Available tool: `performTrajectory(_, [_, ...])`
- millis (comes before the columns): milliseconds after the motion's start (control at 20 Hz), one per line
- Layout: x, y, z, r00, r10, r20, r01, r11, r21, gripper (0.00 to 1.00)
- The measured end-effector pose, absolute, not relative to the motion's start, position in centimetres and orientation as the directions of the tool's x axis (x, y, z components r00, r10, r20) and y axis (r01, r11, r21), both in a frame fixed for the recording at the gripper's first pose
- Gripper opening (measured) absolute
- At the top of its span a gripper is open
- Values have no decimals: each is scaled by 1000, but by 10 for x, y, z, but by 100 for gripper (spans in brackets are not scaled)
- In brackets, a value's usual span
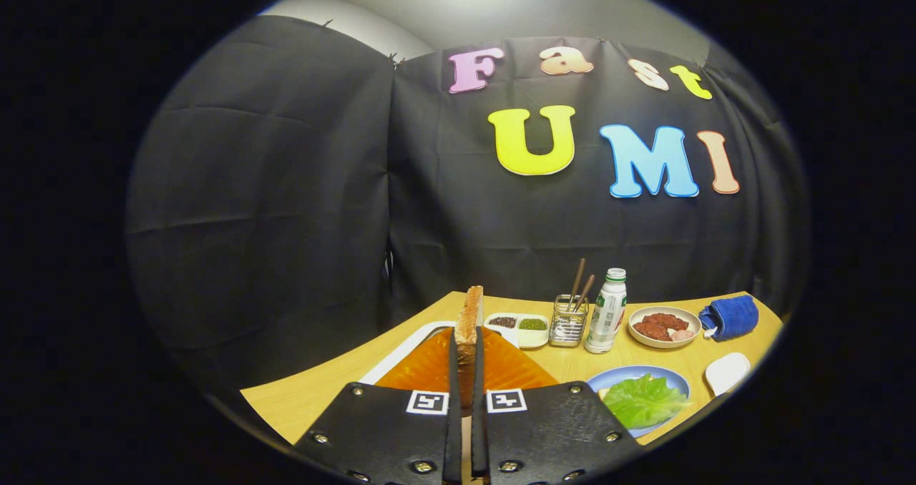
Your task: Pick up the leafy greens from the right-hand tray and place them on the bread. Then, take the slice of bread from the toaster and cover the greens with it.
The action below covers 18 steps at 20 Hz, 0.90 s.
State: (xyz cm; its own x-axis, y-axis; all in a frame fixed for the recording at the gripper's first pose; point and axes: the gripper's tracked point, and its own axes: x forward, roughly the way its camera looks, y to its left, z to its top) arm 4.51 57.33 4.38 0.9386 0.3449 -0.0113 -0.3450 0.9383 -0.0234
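Claw (466, 399) fingers stand nearly closed, pinching a slice of bread (470, 327) upright on its edge between them, above an orange tray (515, 370). To the right, just beside the fingers, the leafy greens (644, 399) lie on a blue plate (673, 378) on the wooden surface (322, 392); whether bread sits under them I cannot tell. Judging by this, the second step is in hand: the held slice should travel right, tip flat, and be lowered onto the greens before the fingers part.

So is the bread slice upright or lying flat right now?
Upright: the bread slice stands on edge, clamped between the tool fingers above the orange toaster.
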Motion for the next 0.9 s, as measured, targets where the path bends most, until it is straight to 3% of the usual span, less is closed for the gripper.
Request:
performTrajectory(350, [43,530,75,952,303,43,-303,953,-17,5])
performTrajectory(900, [51,444,38,977,214,-14,-215,975,-53,5])
